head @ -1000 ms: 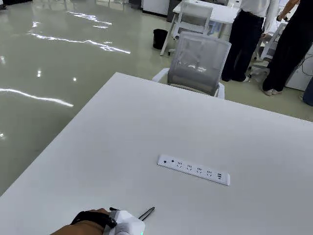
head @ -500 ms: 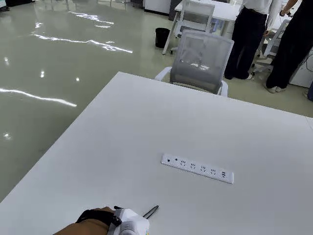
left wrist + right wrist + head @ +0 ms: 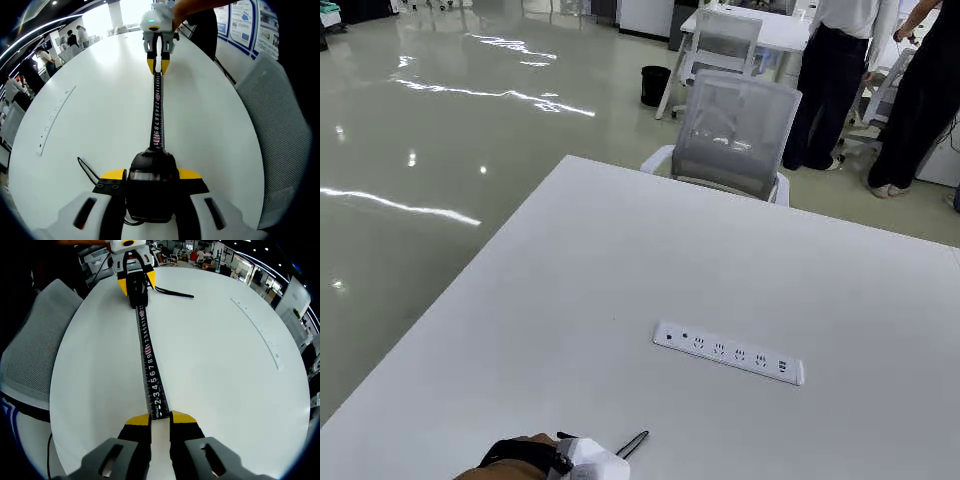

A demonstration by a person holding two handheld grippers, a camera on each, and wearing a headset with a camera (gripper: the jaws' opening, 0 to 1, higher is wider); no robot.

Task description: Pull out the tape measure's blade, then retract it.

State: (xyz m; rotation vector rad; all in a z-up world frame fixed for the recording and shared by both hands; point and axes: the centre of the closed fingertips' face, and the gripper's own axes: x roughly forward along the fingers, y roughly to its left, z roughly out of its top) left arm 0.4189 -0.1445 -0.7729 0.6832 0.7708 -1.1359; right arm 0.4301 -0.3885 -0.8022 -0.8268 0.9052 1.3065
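While clamping the case in the left gripper, holds it low at the table. Stretches the blade straight across to the right gripper, pinched tight on its tip. Lies well apart from the strip.

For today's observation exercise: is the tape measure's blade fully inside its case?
No, the blade stretches from the case to the right gripper.
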